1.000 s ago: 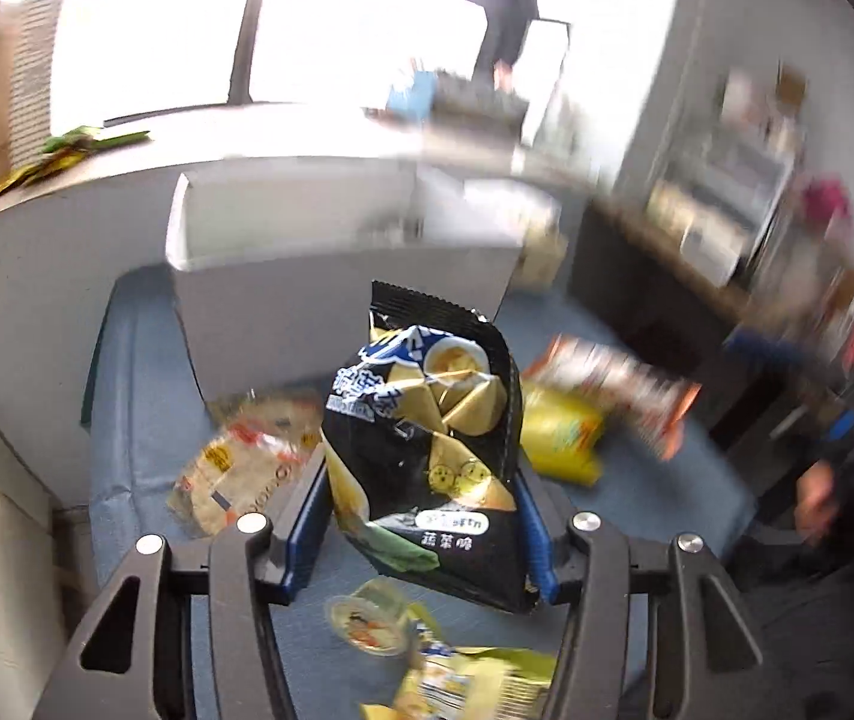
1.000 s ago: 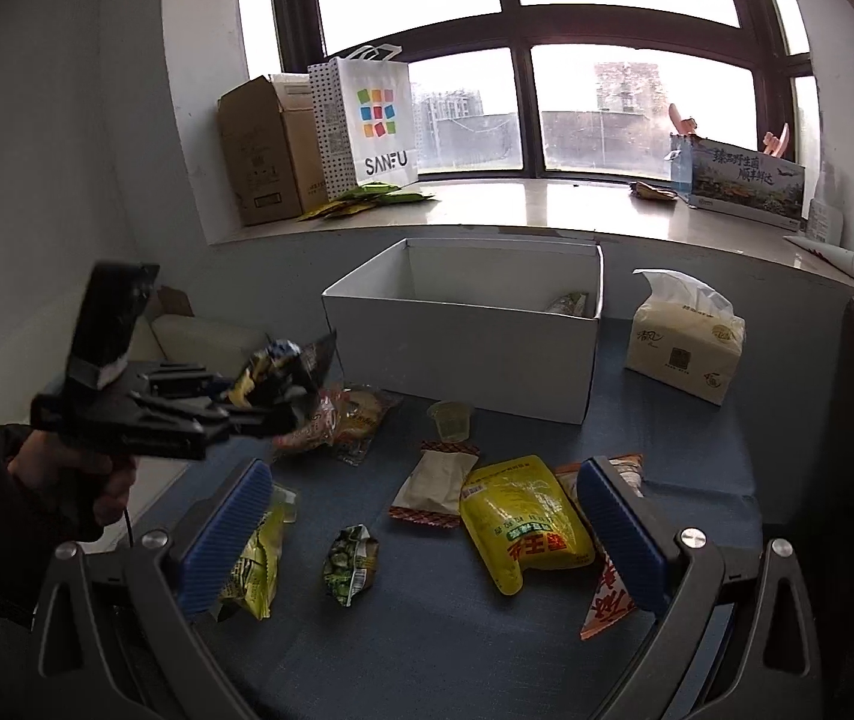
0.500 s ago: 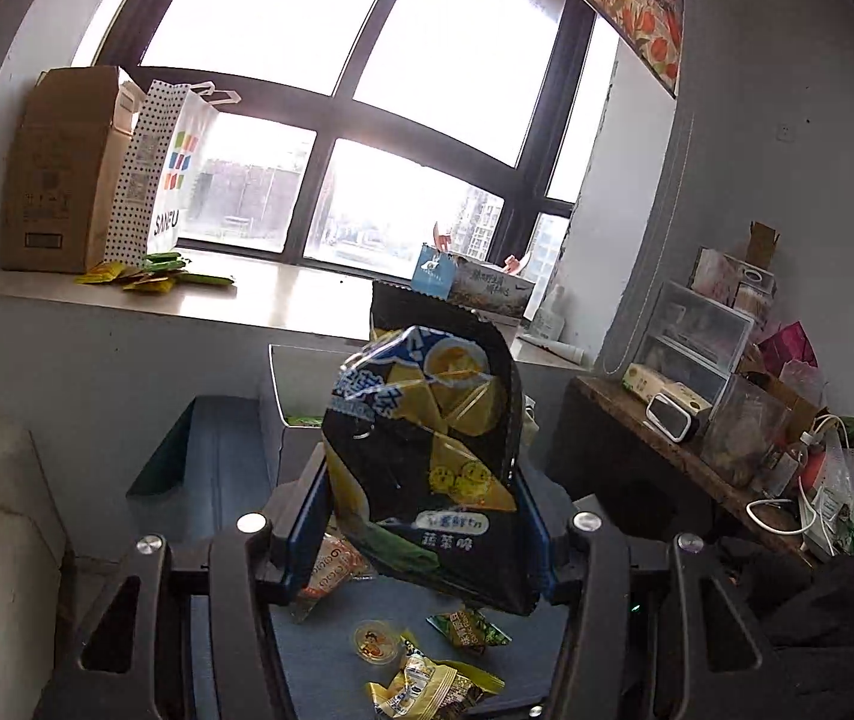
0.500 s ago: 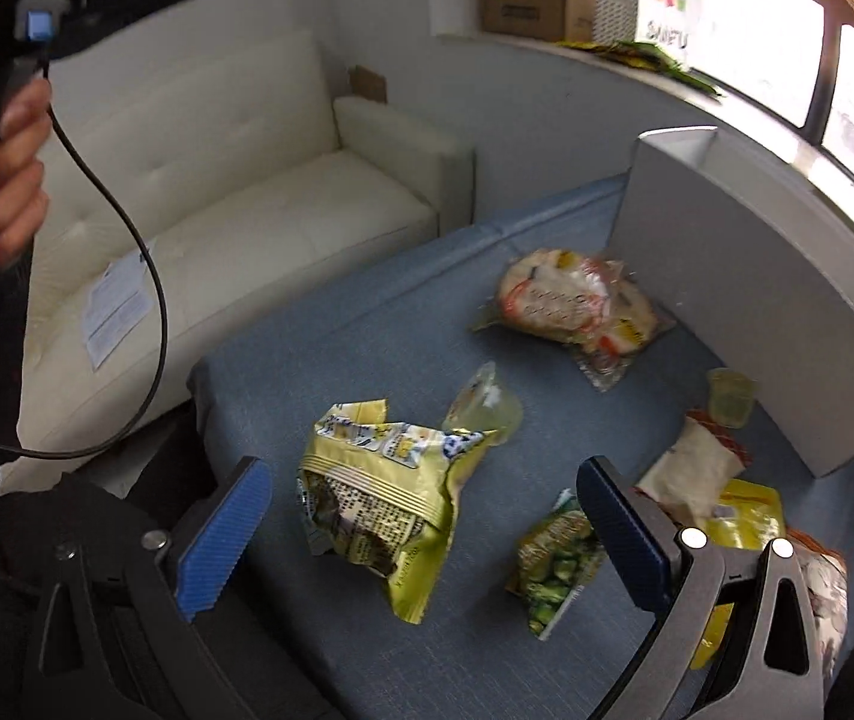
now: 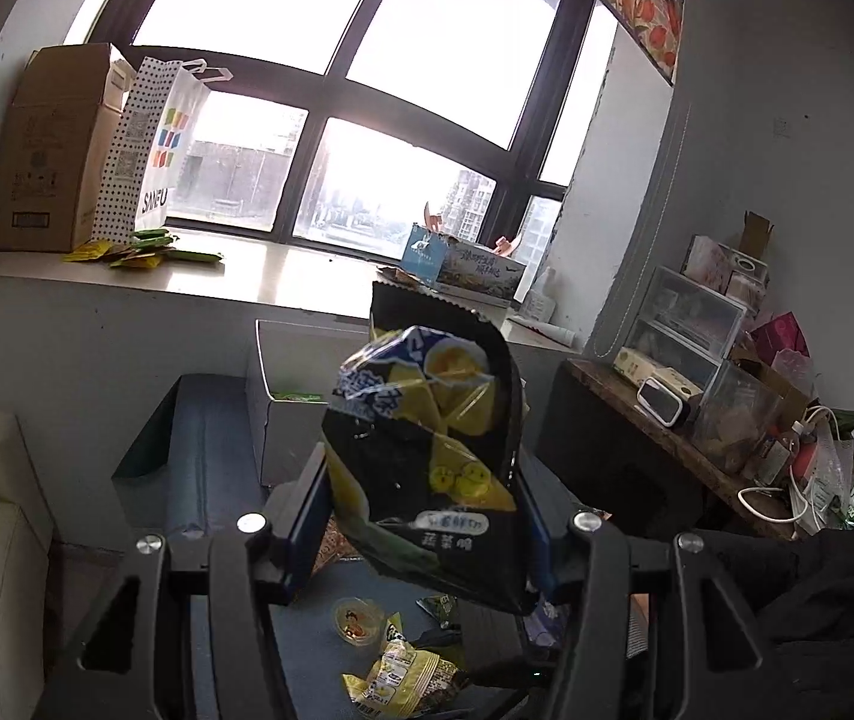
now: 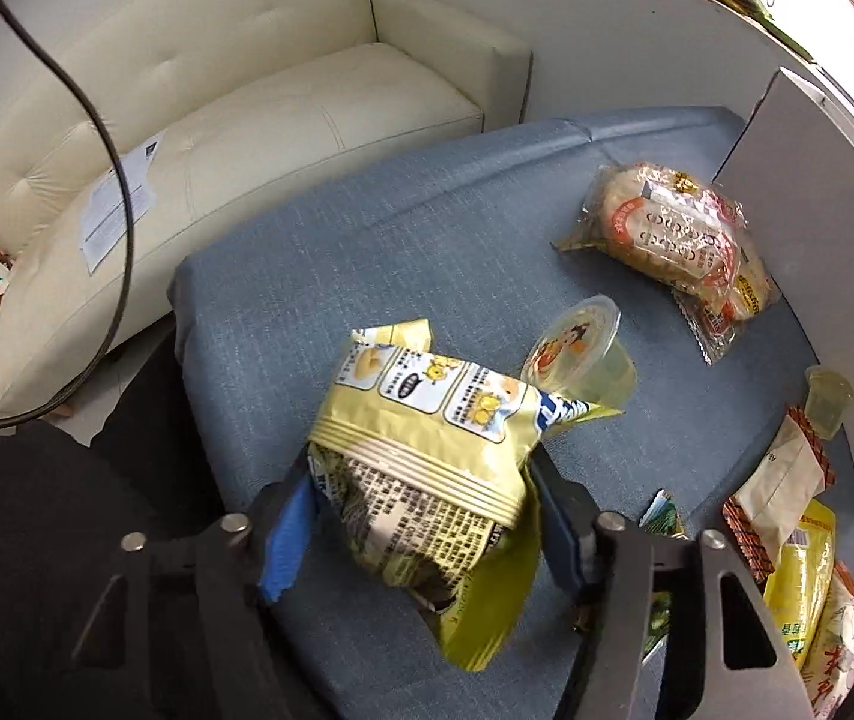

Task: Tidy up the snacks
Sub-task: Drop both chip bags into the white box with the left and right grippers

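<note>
My left gripper (image 5: 420,516) is shut on a black and yellow chip bag (image 5: 427,438), held upright in the air in front of the white box (image 5: 282,372). In the right wrist view, my right gripper (image 6: 420,528) points down at the blue cushioned surface (image 6: 396,240). Its jaws are closing on a pale yellow snack bag (image 6: 427,444), and the blue pads touch the bag's sides. A jelly cup (image 6: 577,348) lies tipped against that bag's far end.
A wrapped bread packet (image 6: 673,240) lies by the white box's wall (image 6: 817,228). More packets and a second cup (image 6: 826,402) crowd the right edge. A cream sofa (image 6: 246,90) stands to the left. A cluttered desk (image 5: 697,438) shows at the right of the left wrist view.
The right gripper swung down from facing the window onto the yellow bag, and its jaws narrowed around it. The left gripper rose and tilted up with the black bag, then held still.
</note>
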{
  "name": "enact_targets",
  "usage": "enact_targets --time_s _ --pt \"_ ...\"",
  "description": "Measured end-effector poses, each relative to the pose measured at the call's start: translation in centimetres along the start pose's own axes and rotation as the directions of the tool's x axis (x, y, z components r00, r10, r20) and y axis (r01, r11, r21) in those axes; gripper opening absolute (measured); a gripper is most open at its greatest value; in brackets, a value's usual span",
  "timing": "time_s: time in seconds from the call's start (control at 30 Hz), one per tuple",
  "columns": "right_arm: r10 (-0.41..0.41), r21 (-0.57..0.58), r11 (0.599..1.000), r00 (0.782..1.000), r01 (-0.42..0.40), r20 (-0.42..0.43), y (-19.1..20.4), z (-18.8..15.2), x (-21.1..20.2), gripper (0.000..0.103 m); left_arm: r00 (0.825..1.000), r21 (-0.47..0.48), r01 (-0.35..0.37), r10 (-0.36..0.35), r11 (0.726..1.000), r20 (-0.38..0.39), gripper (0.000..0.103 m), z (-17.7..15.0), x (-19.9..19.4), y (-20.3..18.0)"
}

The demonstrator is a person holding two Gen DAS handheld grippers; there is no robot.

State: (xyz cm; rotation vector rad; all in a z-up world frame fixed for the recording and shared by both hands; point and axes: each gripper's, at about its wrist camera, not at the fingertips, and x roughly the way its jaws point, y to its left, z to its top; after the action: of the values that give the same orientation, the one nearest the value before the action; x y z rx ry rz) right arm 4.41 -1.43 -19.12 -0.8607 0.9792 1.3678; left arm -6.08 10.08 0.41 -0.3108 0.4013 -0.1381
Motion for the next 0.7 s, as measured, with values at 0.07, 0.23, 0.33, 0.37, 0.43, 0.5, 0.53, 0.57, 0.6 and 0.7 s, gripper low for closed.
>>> enact_targets --time_s 0.07,0.23,0.33,0.37,0.43,0.5,0.53,0.57,0.6,0.7 --pt "-0.032 -0.004 0.999 0.999 0.033 0.019 0.2 -0.4 -1.0 0.067 1.000 0.005 0.003 -0.003 1.000 0.008 0.059 0.1 -0.2 0.0" --pt "-0.116 0.038 0.993 0.987 0.112 0.113 -0.4 -2.0 -4.9 0.067 1.000 0.002 0.005 -0.006 1.000 0.018 0.059 0.2 0.0 0.1" --pt "-0.182 0.137 0.978 0.960 0.155 0.212 -1.7 -3.2 -8.1 0.067 1.000 -0.018 0.010 -0.010 1.000 0.027 0.059 0.3 0.7 0.1" --pt "-0.214 0.183 0.968 0.943 0.170 0.254 -2.4 -3.6 -9.4 0.067 0.999 -0.027 0.009 -0.008 1.000 0.033 0.059 0.3 1.0 0.2" --pt "-0.303 0.286 0.935 0.889 0.208 0.344 -3.7 -4.5 -12.4 0.067 0.999 -0.055 0.011 -0.008 0.998 0.041 0.059 0.4 2.0 0.2" --pt "-0.372 0.375 0.902 0.827 0.215 0.421 -4.9 -5.8 -15.3 0.067 0.999 -0.070 0.021 -0.018 0.997 0.040 0.059 0.6 3.5 0.2" --pt "-0.401 0.411 0.886 0.799 0.215 0.448 -5.6 -6.3 -16.5 0.067 0.999 -0.079 0.018 -0.015 0.997 0.038 0.059 0.8 4.4 0.1" --pt "-0.432 0.439 0.871 0.772 0.223 0.465 -6.2 -6.6 -17.5 0.067 0.999 -0.085 0.024 -0.021 0.996 0.037 0.059 1.1 5.4 0.1" --pt "-0.463 0.461 0.855 0.749 0.237 0.474 -6.7 -6.9 -18.3 0.067 0.999 -0.090 0.029 -0.026 0.996 0.036 0.059 1.5 6.5 0.0" --pt "-0.508 0.538 0.815 0.714 0.216 0.482 -9.4 -7.0 -20.5 0.067 0.999 -0.111 0.024 -0.021 0.994 0.024 0.059 3.1 10.0 0.1"
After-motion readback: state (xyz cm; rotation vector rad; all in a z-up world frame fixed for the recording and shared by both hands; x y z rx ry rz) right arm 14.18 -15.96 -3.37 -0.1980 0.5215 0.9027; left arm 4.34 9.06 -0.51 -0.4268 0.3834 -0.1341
